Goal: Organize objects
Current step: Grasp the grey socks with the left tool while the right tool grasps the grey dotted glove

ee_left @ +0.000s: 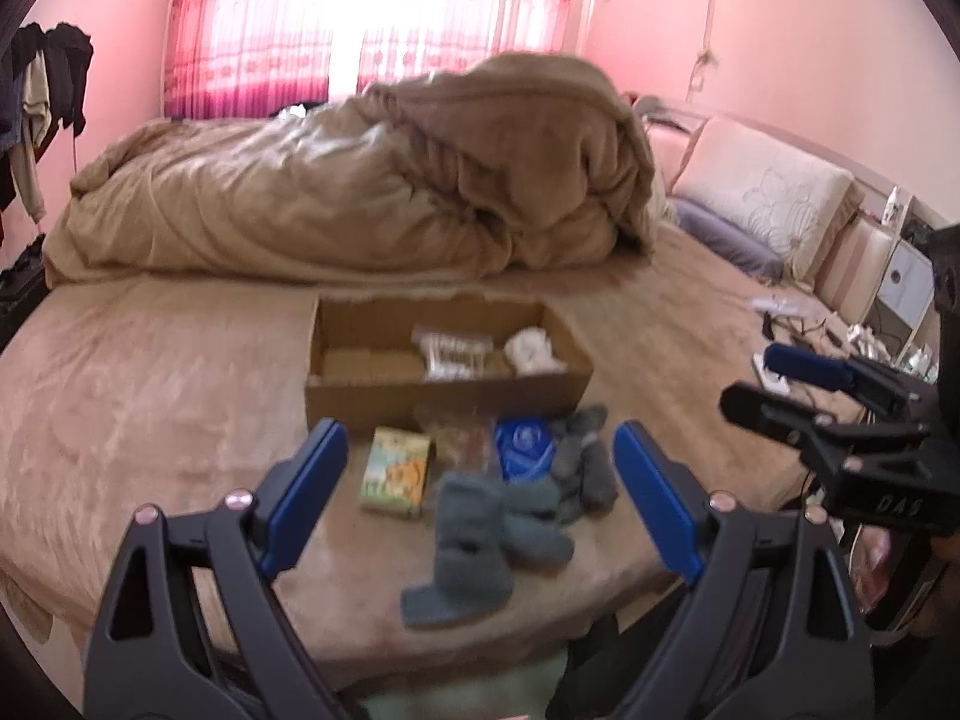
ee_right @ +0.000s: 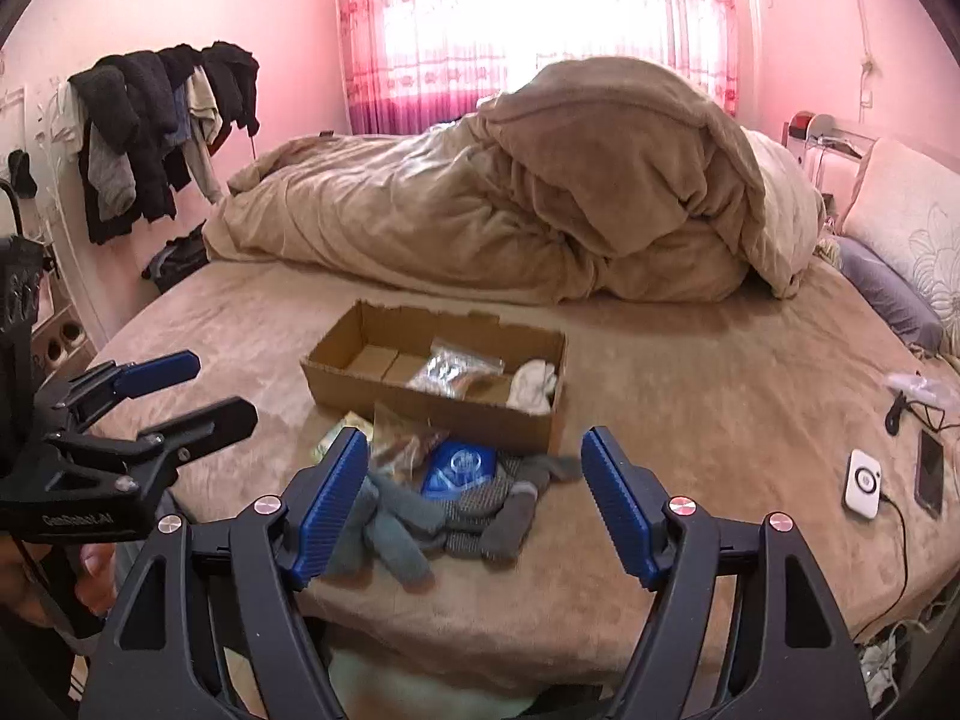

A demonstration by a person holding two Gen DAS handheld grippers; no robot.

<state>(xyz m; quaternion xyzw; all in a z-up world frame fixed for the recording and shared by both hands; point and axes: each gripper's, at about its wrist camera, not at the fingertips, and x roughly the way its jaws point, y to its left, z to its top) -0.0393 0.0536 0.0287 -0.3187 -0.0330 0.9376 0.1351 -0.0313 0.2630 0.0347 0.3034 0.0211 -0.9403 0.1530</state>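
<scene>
An open cardboard box [ee_left: 447,399] [ee_right: 432,405] sits on the bed and holds a clear bag [ee_left: 453,354] [ee_right: 453,369] and a white sock [ee_left: 534,351] [ee_right: 531,387]. In front of it lie grey socks [ee_left: 480,528] [ee_right: 480,510], a blue packet [ee_left: 522,447] [ee_right: 459,468], a small picture box [ee_left: 396,471] and a clear snack bag [ee_left: 459,441] [ee_right: 408,441]. My left gripper [ee_left: 480,498] [ee_right: 186,387] is open and empty above the socks. My right gripper [ee_right: 474,498] [ee_left: 774,381] is open and empty above the same pile.
A heaped tan duvet [ee_left: 372,180] [ee_right: 540,192] fills the far half of the bed. Pillows [ee_left: 762,198] [ee_right: 912,240] lie at the right. A white charger [ee_right: 863,483], a phone [ee_right: 930,471] and cables lie on the bed's right side. Clothes [ee_right: 156,126] hang at the left.
</scene>
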